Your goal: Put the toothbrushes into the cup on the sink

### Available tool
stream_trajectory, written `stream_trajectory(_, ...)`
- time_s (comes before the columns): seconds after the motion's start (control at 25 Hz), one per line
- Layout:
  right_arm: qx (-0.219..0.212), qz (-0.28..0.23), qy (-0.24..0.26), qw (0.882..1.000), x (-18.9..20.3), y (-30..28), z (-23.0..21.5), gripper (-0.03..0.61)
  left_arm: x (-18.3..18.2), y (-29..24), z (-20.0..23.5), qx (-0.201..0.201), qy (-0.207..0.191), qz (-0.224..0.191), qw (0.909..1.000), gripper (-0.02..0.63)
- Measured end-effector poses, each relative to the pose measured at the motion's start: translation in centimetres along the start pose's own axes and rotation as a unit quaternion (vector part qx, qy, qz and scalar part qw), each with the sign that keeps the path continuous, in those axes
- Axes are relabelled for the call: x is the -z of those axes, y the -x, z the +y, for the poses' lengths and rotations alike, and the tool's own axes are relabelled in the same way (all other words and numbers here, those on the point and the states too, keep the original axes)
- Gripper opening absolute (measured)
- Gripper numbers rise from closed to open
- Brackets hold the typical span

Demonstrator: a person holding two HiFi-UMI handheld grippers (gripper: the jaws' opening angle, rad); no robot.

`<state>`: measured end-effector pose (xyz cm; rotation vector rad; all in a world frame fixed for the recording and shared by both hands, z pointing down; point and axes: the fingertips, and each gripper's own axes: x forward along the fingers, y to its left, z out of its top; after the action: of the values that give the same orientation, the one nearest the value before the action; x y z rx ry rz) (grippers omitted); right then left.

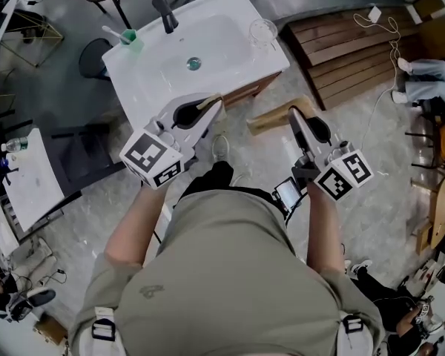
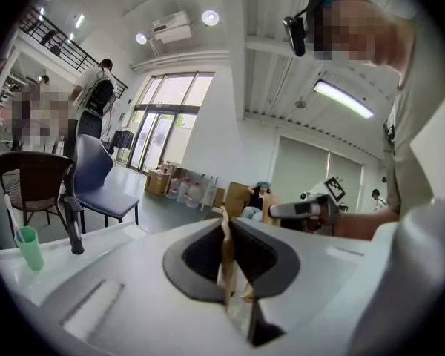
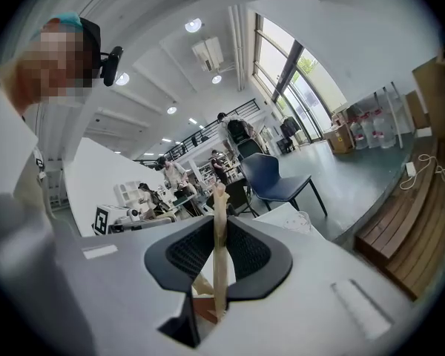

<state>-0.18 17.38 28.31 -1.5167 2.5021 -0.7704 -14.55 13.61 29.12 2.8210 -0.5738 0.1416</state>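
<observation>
Holding toothbrush (image 2: 225,252) clamped in left claw (image 1: 206,111), second toothbrush (image 3: 219,232) clamped in right claw (image 1: 304,128); both stick out past tips. Cup (image 1: 129,38) at sink (image 1: 144,76) far-left corner, ahead-left; we judge left claw, over near edge, nearer.

The sink (image 1: 230,39) looks glossy, smooth white; the cup (image 1: 130,38) at its 10 o'clock is translucent green plastic. The left tongs (image 2: 227,225) and right tongs (image 3: 219,225) are matt grey plastic, each clamping a pale wooden toothbrush (image 2: 227,266).

Head view steeply down over sink (image 1: 133,80), gripper views near level, sink seemingly shared.
</observation>
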Motion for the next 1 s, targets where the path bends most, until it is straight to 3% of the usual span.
stream_trajectory(0.64,0.024,0.007,-0.004,1.0,-1.3,-6.6,-2.2,0.063,-1.5,-2.0,7.3,0.021,0.005,0.004,0.9998,0.015)
stream_trajectory(1.0,0.033,0.0,0.0,0.999,-2.2,-8.1,-2.6,0.063,-1.8,-3.1,8.8,0.034,0.005,0.005,0.9994,0.015)
